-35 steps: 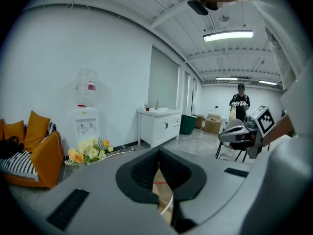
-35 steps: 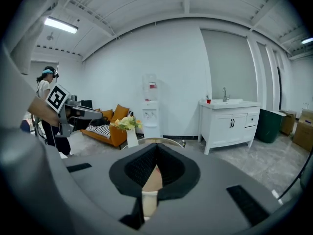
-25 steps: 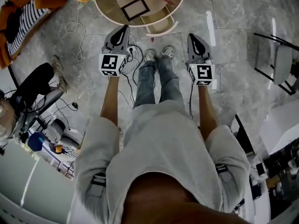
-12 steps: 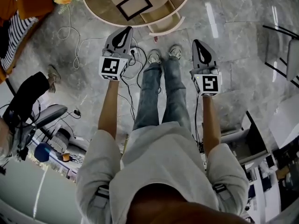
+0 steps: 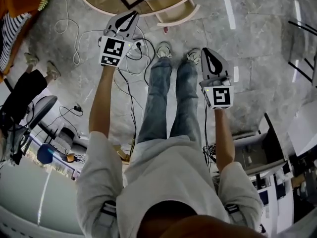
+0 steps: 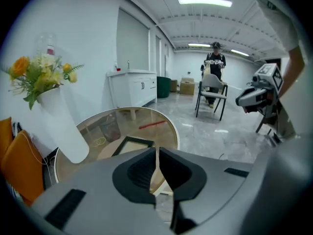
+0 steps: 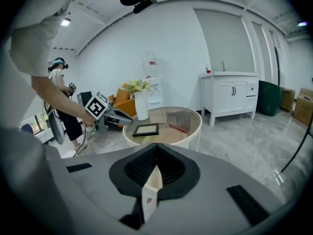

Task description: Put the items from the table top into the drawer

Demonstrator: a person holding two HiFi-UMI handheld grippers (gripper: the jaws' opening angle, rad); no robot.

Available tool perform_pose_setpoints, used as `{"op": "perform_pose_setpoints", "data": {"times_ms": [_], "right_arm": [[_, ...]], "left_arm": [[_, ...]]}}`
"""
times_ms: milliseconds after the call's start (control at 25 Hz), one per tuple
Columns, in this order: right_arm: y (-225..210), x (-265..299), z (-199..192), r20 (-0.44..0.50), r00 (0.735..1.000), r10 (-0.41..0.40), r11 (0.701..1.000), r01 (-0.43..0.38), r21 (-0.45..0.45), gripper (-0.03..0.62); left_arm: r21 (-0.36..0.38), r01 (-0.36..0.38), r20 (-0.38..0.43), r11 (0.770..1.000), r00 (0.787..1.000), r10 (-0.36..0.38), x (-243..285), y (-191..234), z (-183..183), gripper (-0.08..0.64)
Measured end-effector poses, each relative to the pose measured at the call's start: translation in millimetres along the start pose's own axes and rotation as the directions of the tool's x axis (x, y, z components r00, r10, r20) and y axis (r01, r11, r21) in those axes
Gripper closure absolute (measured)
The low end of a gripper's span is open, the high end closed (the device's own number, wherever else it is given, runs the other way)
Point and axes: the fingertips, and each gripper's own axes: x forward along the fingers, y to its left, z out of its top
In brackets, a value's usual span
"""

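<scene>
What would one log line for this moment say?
left tongs: shut, empty | right tongs: shut, empty | frame, red stick: on table | drawer: open

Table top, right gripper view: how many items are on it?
3: white vase at the far left edge, black frame at centre, red pen right of it. The right tool hides the near edge; more may sit there.

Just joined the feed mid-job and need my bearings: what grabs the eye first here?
The left gripper and the right gripper are both shut and empty, held out in front of the round table. On it lie a black frame and a thin red stick, with a white vase of flowers. Its drawer stands open toward the person.
</scene>
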Motion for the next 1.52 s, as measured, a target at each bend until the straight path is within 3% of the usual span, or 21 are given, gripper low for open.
{"op": "perform_pose_setpoints", "data": {"times_ms": [160,320,520,680,1000,1320,1520], "right_arm": [[3,-6,-11,-0.042,0.999,0.035,0.999,-0.035,0.005,0.569],[6,-3,-6,-0.033,0.997,0.076,0.997,-0.076,-0.021,0.569],[-3,2,7,0.030,0.995,0.090,0.996,-0.090,-0.027,0.569],[-10,-1,-4,-0.047,0.994,0.097,0.995,-0.098,-0.006,0.569],[-14,12,-4,-0.061,0.993,0.106,0.994,-0.106,0.001,0.569],[-12,19,-1,-0.058,0.993,0.107,0.994,-0.107,0.008,0.569],[-11,20,-1,-0.053,0.993,0.104,0.995,-0.104,0.005,0.569]], "left_arm": [[0.094,-0.004,-0.121,0.996,0.992,0.015,24,3,-12,0.541],[0.181,0.017,-0.272,0.983,0.962,0.034,50,9,-28,0.541],[0.206,0.053,-0.355,0.977,0.935,0.024,75,17,-32,0.485],[0.178,0.092,-0.407,0.980,0.913,-0.012,89,19,-43,0.447],[0.143,0.125,-0.459,0.982,0.887,-0.046,108,30,-60,0.431],[0.164,0.135,-0.470,0.977,0.882,-0.043,108,30,-58,0.456],[0.214,0.146,-0.468,0.966,0.883,-0.030,109,25,-60,0.480]]}}
